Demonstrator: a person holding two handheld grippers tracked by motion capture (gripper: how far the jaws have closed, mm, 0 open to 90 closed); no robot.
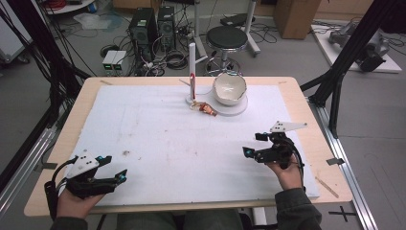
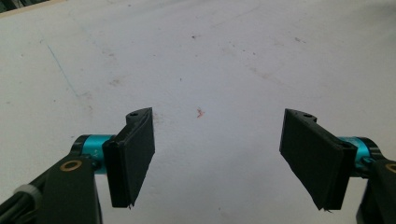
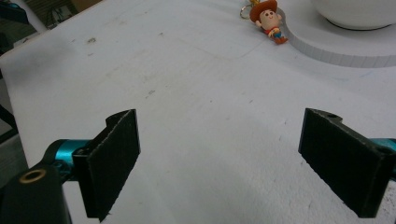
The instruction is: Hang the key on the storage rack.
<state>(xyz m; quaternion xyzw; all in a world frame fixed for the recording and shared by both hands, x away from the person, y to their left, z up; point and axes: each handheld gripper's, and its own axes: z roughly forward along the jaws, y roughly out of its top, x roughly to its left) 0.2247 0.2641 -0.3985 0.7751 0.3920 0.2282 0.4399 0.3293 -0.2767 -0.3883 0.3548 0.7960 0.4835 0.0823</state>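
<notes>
Keychain figure (image 3: 267, 17) lies beside the bowl's (image 1: 230, 89) white stand (image 3: 336, 49), well ahead of the right gripper (image 3: 224, 158). Both grippers (left gripper (image 2: 219, 158) too) stand wide open, empty; a careless reach might knock the bowl.

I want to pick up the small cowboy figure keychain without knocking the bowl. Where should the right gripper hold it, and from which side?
Grip the cowboy figure across its body, just below the wide hat, coming down from above on the near side. It lies flat on the white mat, against the raised white base of the bowl. The right gripper is open.
</notes>
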